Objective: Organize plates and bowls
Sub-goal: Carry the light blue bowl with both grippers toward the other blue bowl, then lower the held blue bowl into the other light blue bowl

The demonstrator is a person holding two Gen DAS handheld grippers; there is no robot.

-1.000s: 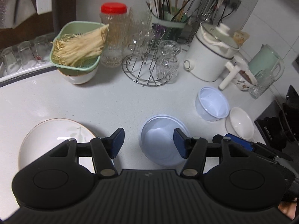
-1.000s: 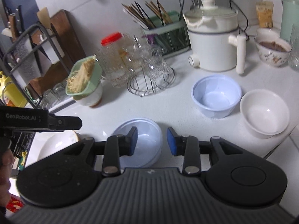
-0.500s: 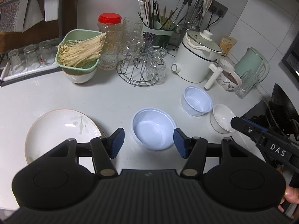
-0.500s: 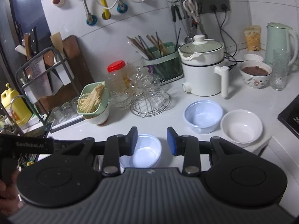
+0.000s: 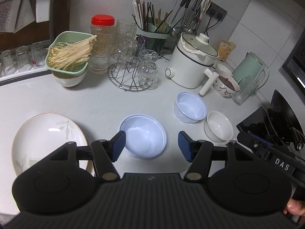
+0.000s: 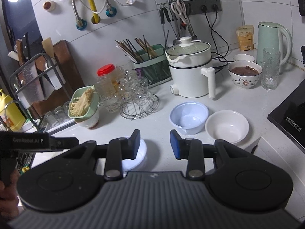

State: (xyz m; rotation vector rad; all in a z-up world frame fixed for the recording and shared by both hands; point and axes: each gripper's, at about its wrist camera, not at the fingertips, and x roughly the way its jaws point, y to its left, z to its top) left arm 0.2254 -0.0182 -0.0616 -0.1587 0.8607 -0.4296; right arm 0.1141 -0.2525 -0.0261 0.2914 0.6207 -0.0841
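Looking down from the left wrist: left hand-held gripper (image 5: 151, 146) hangs above the white bench (image 5: 106, 103), tilted downward
Left jaws: apart and opening, nothing pressed between the blue pads; the pale blue bowl (image 5: 144, 136) lies on the bench below, seen through the gap
Plate: white plate with a leaf print (image 5: 47, 143) flat on the bench, left of that bowl and apart from it
Other bowls: a taller pale blue bowl (image 5: 190, 110) to the right, a small white bowl (image 5: 219, 128) just beside it, whether they touch cannot be told
Back of bench: green strainer of noodles (image 5: 69, 54) sitting in a white bowl, a red-lidded jar (image 5: 103, 42), a wire rack of glasses (image 5: 133, 72), a white electric pot (image 5: 192, 66)
Right edge: the other gripper's black body with a thumb below it

Looking from the right wrist: right hand-held gripper (image 6: 154, 145) held above the bench (image 6: 238, 103), empty
Right jaws: parted by a modest gap, gripping nothing
Bowls: pale blue bowl (image 6: 142, 152) mostly hidden behind the left finger; taller pale blue bowl (image 6: 188, 117) and small white bowl (image 6: 226, 126) side by side ahead to the right
Further back: patterned bowl of brown food (image 6: 245, 74), a tall glass (image 6: 270, 68), a mint kettle (image 6: 272, 42)
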